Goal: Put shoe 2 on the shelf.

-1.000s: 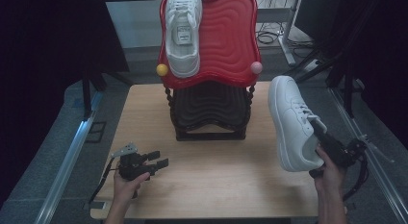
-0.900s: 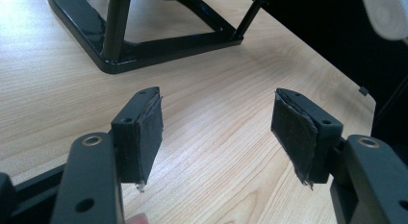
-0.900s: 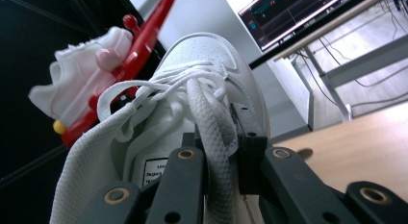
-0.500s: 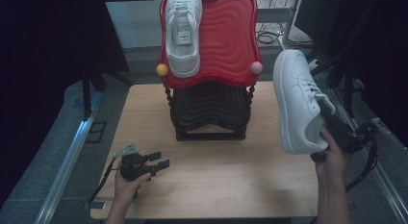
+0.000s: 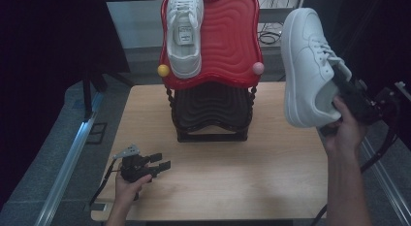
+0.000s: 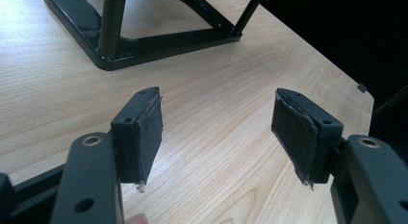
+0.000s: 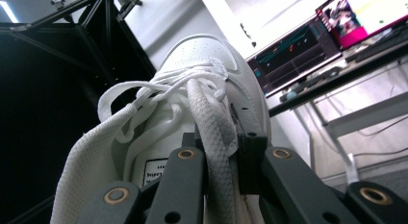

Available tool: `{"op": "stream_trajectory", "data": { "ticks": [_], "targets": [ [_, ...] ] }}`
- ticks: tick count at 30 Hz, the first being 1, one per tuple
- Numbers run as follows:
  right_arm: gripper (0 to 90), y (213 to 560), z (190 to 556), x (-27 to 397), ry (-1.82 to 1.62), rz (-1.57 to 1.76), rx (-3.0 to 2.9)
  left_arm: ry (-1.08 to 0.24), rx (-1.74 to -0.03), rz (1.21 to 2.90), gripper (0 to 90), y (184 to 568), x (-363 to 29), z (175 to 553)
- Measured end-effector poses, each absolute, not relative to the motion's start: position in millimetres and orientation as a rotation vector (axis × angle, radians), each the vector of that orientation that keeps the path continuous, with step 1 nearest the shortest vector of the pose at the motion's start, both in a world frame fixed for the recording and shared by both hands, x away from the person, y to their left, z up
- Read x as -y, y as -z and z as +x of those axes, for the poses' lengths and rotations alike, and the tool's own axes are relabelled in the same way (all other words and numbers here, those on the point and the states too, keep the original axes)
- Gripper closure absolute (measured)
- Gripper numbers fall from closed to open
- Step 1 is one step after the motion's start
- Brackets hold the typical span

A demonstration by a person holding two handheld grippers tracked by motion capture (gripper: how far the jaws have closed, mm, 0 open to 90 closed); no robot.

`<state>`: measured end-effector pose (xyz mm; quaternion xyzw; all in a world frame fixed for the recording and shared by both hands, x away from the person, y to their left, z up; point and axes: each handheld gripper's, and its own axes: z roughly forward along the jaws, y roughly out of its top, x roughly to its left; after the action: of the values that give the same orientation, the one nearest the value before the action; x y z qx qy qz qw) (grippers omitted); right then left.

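Note:
A white sneaker (image 5: 310,66) hangs in the air at the right of the table, toe up, with my right gripper (image 5: 345,90) shut on its tongue and laces (image 7: 211,137). A second white sneaker (image 5: 184,32) rests toe down on the left half of the red wavy stand (image 5: 228,41). The stand's right half is bare. My left gripper (image 5: 162,164) lies low over the wooden table (image 5: 232,187) at the front left, open, with nothing between its pads (image 6: 144,132).
The stand's black base (image 5: 213,114) sits mid-table; its foot (image 6: 144,41) shows ahead of the left gripper. Yellow (image 5: 164,70) and pink (image 5: 258,68) balls mark the stand's lower corners. A metal rail (image 5: 68,163) runs along the table's left side. Monitors (image 7: 337,31) stand beyond the shoe.
My right gripper has lifted the white sneaker up and away from the table, toward the height of the red stand. The left gripper has stayed in place.

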<state>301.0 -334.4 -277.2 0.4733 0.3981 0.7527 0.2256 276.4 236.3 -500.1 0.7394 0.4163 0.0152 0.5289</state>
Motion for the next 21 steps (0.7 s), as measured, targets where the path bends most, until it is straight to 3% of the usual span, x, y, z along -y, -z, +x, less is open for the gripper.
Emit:
{"op": "stream_trajectory", "data": {
  "ticks": [21],
  "targets": [
    [82.0,208,336,270,-2.030,1.288,-1.148,-0.035,-0.987,1.760,35.6,499,-238,276]
  ]
}}
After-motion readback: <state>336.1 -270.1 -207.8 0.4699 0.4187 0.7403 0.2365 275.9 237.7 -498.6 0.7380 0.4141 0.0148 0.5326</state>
